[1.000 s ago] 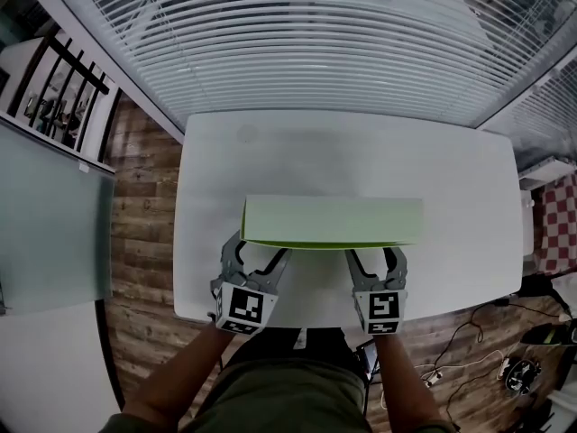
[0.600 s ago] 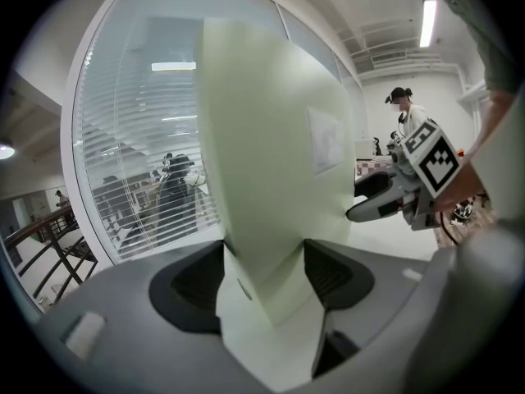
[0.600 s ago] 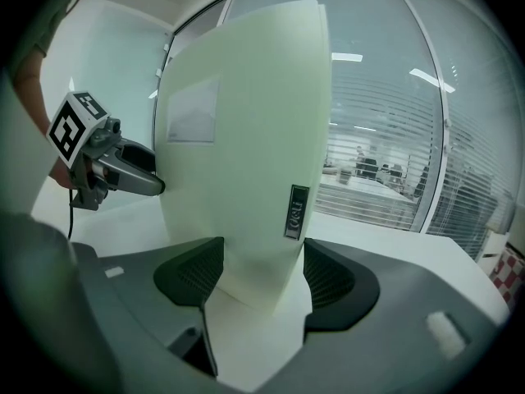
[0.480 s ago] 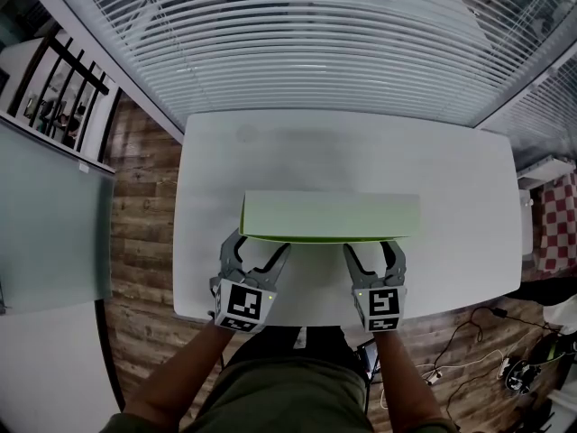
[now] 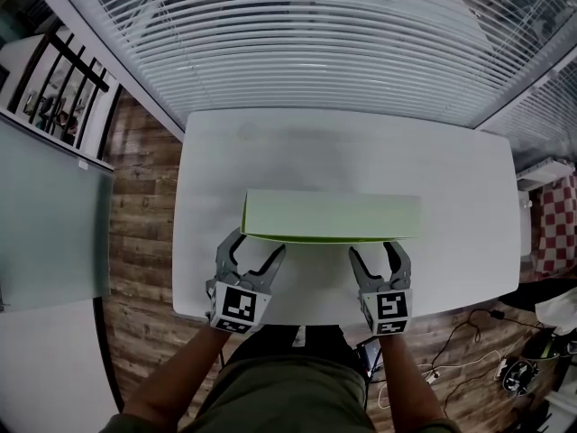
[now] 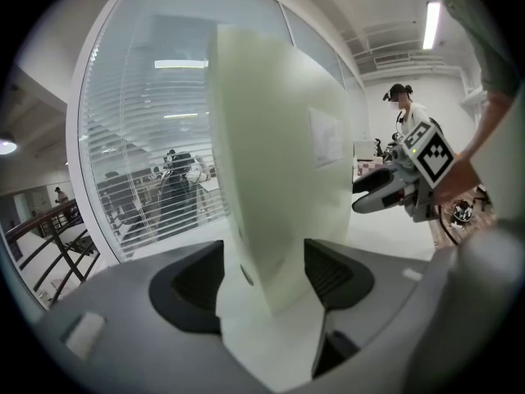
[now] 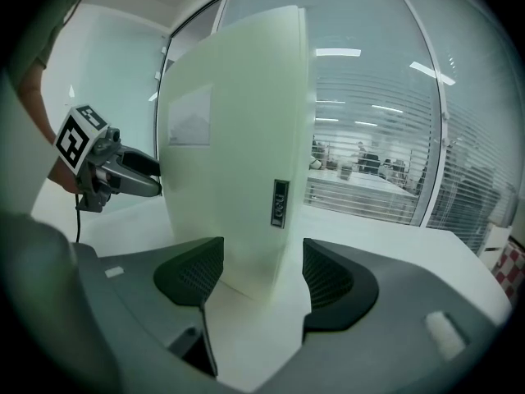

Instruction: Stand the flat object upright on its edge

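Flat object (image 5: pixel 332 215): pale green, thin panel, stands upright on its long edge near the middle of the counter (image 5: pixel 216 152). The long side runs left-right in front of the person.
Object in gripper views: in left gripper view (image 6: pixel 279 162) and right gripper view (image 7: pixel 238 162) it rises tall and vertical, w/ its bottom edge on the white surface.
Label (image 7: pixel 280 203): small dark rectangle on the narrow end face of the object, R end. Print too small to read.
L gripper (image 5: pixel 257 246): at the near side of the object's L end, tips just at its lower edge.
L fingers (image 6: pixel 197 281): wide apart, grasp nothing. The object's end stands in the gap btw. them, w/ some white counter visible at each side of it.
R gripper (image 5: pixel 375 251): at the near side of the R end, same posture as the L one.
R fingers (image 7: pixel 332 281): also wide apart, empty. The object's end is btw. the tips, no pad pressed on it.
Cross view: R gripper (image 6: pixel 394 189) shows far along the object in left gripper view, and L gripper (image 7: pixel 123 175) shows likewise in right gripper view.
Marker cube (image 5: pixel 237 307): black-white squares, on the back of the L gripper.
Surroundings: blinds (image 5: pixel 315 34) behind the counter, wood floor (image 5: pixel 140 206) at the left.
Background: a person (image 6: pixel 406 109) stands far off in left gripper view.
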The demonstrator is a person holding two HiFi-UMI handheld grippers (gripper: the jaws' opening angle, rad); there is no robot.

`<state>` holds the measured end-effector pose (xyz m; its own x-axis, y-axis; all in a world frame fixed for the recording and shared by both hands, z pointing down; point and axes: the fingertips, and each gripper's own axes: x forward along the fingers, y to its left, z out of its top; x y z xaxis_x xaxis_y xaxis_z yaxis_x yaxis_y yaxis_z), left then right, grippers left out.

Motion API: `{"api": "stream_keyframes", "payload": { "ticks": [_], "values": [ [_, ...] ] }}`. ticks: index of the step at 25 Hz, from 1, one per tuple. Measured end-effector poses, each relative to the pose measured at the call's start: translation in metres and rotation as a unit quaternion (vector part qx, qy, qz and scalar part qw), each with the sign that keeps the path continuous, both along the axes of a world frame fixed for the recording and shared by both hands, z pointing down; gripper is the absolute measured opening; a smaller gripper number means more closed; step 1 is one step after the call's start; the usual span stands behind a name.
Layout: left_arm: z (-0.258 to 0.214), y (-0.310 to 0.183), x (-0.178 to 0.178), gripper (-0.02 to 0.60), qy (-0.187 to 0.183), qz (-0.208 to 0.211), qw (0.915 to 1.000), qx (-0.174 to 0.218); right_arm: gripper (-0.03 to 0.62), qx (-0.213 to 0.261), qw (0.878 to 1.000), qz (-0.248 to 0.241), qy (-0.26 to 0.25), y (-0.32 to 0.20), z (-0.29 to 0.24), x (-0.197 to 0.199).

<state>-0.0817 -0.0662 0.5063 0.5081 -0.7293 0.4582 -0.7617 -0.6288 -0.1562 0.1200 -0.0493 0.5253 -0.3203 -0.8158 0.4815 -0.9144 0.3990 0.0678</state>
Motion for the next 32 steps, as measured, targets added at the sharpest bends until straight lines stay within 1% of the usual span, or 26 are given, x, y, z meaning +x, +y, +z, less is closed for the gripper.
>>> {"api": "stream_keyframes", "payload": {
  "ticks": [4, 7, 10, 13, 14, 16, 18, 20, 22, 25, 27, 32],
  "values": [
    [-0.011, 0.005, -0.018, 0.284, 0.007, -0.016, 0.9998, 0.006, 0.298, 0.029, 0.999, 0.01, -0.014, 0.002, -0.029, 0.012],
    [-0.034, 0.005, -0.032, 0.281, 0.019, -0.028, 0.9991, 0.027, 0.298, 0.039, 0.999, 0.011, -0.025, 0.003, -0.054, 0.018],
    [-0.058, 0.005, -0.042, 0.224, 0.036, -0.037, 0.9975, 0.049, 0.296, 0.062, 0.997, 0.007, -0.044, 0.006, -0.083, 0.02],
    [-0.1, 0.005, -0.043, 0.169, 0.066, -0.038, 0.9935, 0.085, 0.29, 0.091, 0.994, 0.002, -0.053, 0.007, -0.12, 0.02],
    [-0.112, 0.005, -0.043, 0.153, 0.076, -0.038, 0.992, 0.093, 0.273, 0.1, 0.994, 0.0, -0.054, 0.007, -0.133, 0.019],
    [-0.131, 0.007, -0.044, 0.118, 0.093, -0.042, 0.9893, 0.104, 0.27, 0.116, 0.992, -0.003, -0.058, 0.008, -0.158, 0.016],
    [-0.145, 0.011, -0.044, 0.083, 0.108, -0.046, 0.9872, 0.109, 0.224, 0.132, 0.989, -0.013, -0.068, 0.011, -0.177, 0.013],
    [-0.156, 0.013, -0.045, 0.044, 0.117, -0.049, 0.9856, 0.112, 0.192, 0.143, 0.986, -0.026, -0.082, 0.014, -0.193, 0.009],
    [-0.164, 0.015, -0.046, 0.02, 0.124, -0.05, 0.9846, 0.113, 0.126, 0.149, 0.984, -0.033, -0.095, 0.018, -0.206, 0.006],
    [-0.173, 0.02, -0.046, 0.003, 0.134, -0.049, 0.9833, 0.112, 0.035, 0.16, 0.982, -0.048, -0.088, 0.024, -0.22, -0.001],
    [-0.179, 0.022, -0.046, 0.0, 0.14, -0.046, 0.9824, 0.114, 0.011, 0.165, 0.981, -0.058, -0.09, 0.028, -0.227, -0.007],
    [-0.193, 0.026, -0.044, 0.0, 0.153, -0.038, 0.98, 0.122, 0.011, 0.181, 0.975, -0.075, -0.102, 0.036, -0.247, -0.019]
  ]
}}
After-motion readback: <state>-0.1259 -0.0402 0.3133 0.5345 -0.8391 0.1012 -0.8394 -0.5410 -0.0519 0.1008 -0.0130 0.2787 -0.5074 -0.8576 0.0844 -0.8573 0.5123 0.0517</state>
